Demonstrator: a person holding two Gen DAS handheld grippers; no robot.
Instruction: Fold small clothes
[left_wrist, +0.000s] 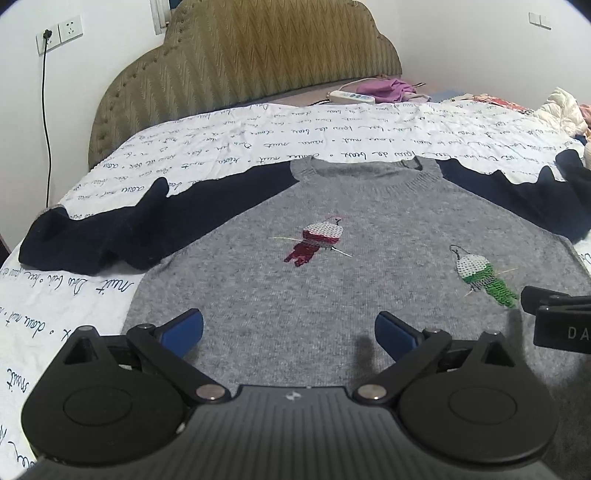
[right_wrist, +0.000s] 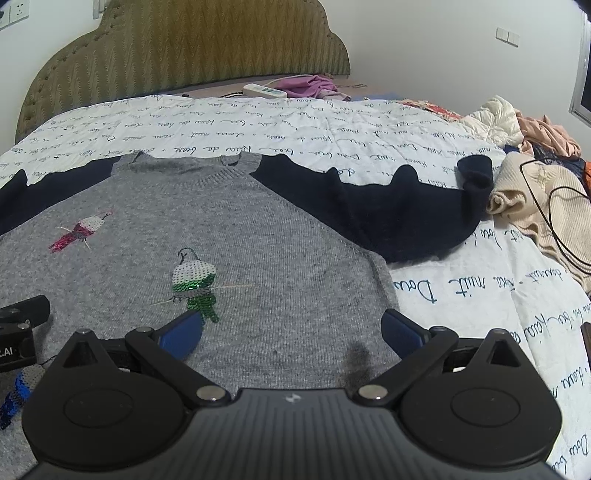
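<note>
Both the left gripper and right gripper hang wide open, gripping nothing, right over the grey sweater spread flat on the quilt, navy sleeves out toward 10 and 2 o'clock, headboard at 12.

Bedspread: we see white fabric with handwritten script, ahead of the gripper.
Headboard: olive, padded, far ahead.
Power strip: white, far ahead.
Clothes pile: cream and pink, ahead right.
</note>
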